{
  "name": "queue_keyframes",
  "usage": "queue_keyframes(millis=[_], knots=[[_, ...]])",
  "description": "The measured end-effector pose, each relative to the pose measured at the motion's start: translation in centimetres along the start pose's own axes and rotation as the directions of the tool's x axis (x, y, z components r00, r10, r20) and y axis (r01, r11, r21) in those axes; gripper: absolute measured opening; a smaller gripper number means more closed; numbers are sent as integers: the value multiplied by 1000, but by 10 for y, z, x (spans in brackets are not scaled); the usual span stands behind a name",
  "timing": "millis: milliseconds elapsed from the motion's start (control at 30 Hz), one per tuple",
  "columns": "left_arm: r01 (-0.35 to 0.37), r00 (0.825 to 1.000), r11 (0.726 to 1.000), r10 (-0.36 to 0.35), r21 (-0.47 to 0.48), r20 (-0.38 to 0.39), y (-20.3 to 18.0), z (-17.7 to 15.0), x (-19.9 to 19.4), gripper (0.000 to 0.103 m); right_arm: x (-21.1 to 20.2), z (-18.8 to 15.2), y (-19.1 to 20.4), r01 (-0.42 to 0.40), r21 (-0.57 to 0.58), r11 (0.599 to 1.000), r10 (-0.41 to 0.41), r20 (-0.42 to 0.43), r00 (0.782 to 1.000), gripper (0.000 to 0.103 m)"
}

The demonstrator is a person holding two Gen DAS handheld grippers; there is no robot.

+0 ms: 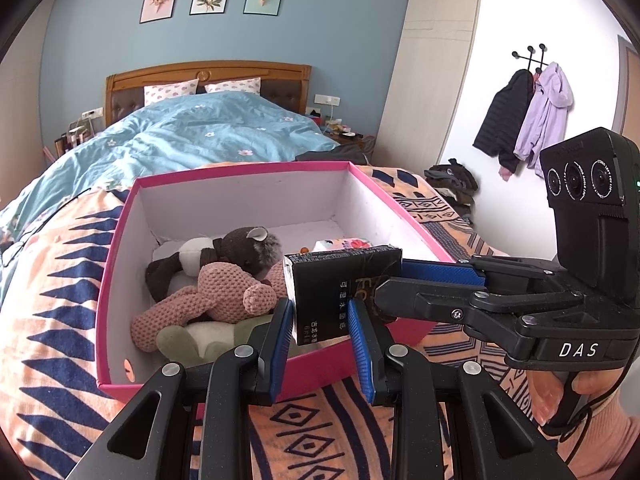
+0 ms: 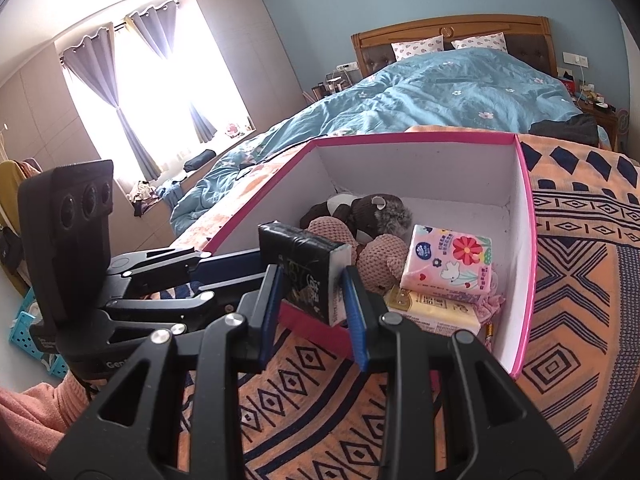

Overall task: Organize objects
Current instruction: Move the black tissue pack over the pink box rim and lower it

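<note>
Inside, plush toys (image 1: 224, 280) and tissue packs (image 2: 446, 266) crowd the pink box (image 1: 240, 170).

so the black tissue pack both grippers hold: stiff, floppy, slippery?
The black tissue pack looks soft: its wrapper creases where the left gripper clamps. Glossy film, so possibly slippery. Probably light, since the right gripper holds it level.

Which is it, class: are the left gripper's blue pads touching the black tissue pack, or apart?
Touching. The left wrist view shows the left gripper with both blue pads pressed against the black tissue pack, no gap either side.
</note>
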State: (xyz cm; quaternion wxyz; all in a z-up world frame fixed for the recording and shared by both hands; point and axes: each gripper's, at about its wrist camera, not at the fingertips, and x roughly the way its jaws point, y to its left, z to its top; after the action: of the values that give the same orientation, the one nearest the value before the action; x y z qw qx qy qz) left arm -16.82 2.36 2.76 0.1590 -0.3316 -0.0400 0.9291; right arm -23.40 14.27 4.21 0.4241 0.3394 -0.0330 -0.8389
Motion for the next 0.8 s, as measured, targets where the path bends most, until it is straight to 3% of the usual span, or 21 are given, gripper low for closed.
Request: queue_keyframes(millis=[800], knots=[[-19, 999, 1000, 19, -4, -29, 6, 4, 16, 28, 14, 2, -7, 7, 25, 1000, -7, -22, 1000, 34]])
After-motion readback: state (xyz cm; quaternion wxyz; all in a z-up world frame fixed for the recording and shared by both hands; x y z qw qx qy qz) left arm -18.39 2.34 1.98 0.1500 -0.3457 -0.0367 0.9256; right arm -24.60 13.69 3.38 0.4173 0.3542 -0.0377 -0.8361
